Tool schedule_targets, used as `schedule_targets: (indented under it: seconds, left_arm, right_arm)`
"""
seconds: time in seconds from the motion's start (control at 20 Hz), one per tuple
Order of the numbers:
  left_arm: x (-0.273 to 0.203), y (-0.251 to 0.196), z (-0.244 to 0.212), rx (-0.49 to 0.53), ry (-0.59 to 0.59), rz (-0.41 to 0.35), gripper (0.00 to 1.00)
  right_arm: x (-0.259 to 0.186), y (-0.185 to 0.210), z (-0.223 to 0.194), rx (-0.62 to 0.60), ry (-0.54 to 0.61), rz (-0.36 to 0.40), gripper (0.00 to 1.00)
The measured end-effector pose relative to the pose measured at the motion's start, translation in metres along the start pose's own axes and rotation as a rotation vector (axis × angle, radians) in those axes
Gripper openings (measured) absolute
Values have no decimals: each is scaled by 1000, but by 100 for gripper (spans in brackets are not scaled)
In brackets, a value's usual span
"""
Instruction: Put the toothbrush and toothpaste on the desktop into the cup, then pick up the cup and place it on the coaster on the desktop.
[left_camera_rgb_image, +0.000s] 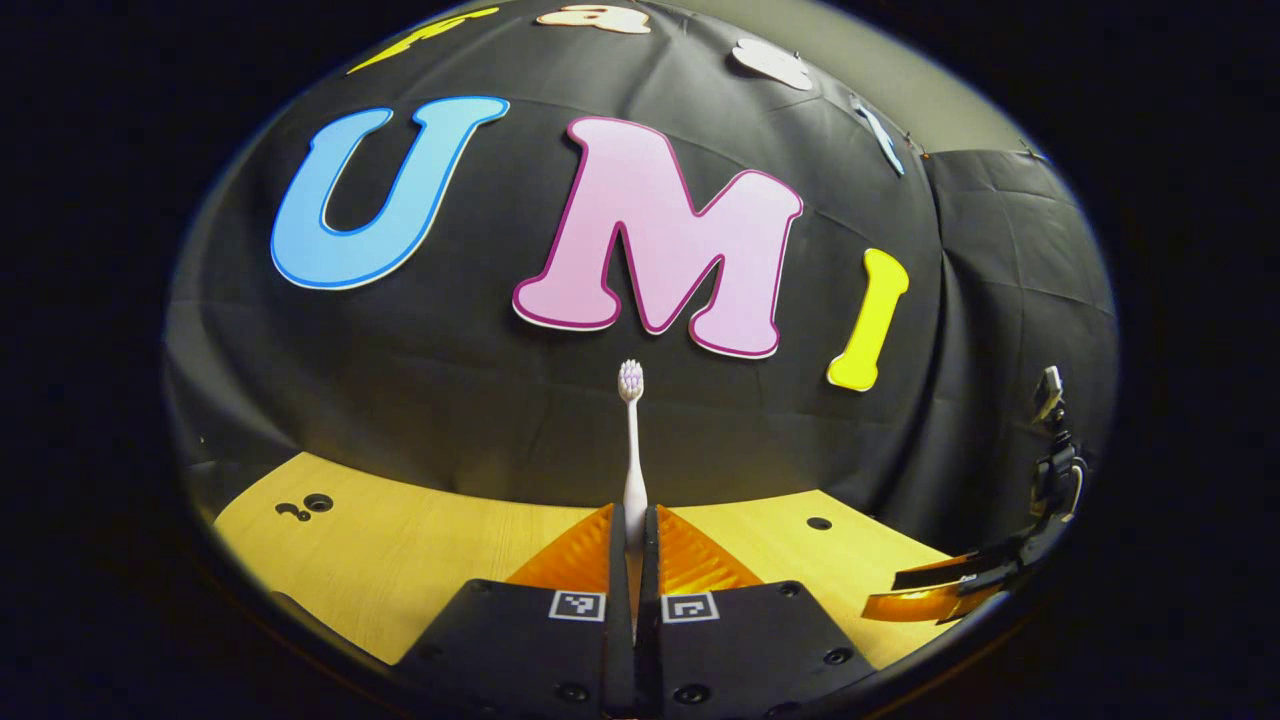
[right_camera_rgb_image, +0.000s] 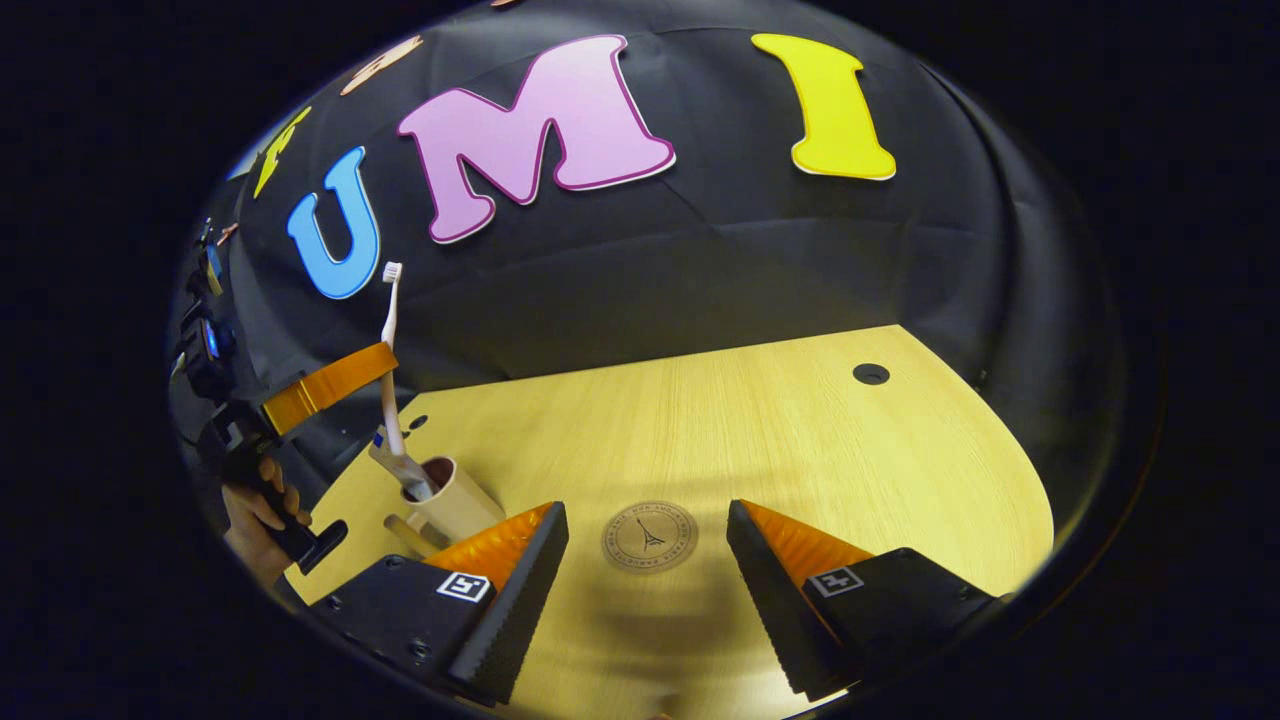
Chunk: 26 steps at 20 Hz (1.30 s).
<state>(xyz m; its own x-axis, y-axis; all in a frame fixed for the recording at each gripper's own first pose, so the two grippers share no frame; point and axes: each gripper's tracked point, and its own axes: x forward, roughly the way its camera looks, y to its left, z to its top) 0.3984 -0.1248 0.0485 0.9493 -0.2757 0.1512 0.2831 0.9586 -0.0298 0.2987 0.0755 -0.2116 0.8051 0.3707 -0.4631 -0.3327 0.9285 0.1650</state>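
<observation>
Toothbrush (left_camera_rgb_image: 632, 440), slim white handle, pale bristles, upright, pinched in left tongs (left_camera_rgb_image: 632, 545), right tongs (right_camera_rgb_image: 648, 545) released.

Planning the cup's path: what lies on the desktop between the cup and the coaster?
Only bare desktop, though in the right gripper view that claw's finger covers part of the stretch between cup and coaster.

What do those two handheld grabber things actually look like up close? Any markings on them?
Each gripper, left and right, has two wedge-shaped fingers on dark blocky bodies with round screw holes. Each finger mount carries a small square black-and-white coded tag. The inner faces look ribbed. In the right gripper view, a bare hand grips the other gripper by a dark handle; no sleeve is visible there.
</observation>
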Motion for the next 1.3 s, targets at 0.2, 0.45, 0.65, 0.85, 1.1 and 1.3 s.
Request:
schedule_targets:
  seconds: [0.2,0.45,0.65,0.85,1.1,1.3]
  left_arm:
    - [4,6,-11,57,-12,9,6]
    - [0,14,-14,109,-32,39,8]
    - [-2,19,-18,88,-48,44,11]
    - [-18,20,-28,67,-38,51,22]
    - [-44,21,-32,58,2,77,67]
    - [-59,30,-36,70,65,114,95]
  right_arm:
    - [3,-5,-13,16,31,-8,98]
    - [4,3,-25,12,57,7,98]
    - [7,7,-30,-3,70,12,99]
    - [8,7,-38,-2,94,12,98]
    - [7,5,-40,10,100,13,98]
    - [6,3,-37,28,100,9,98]
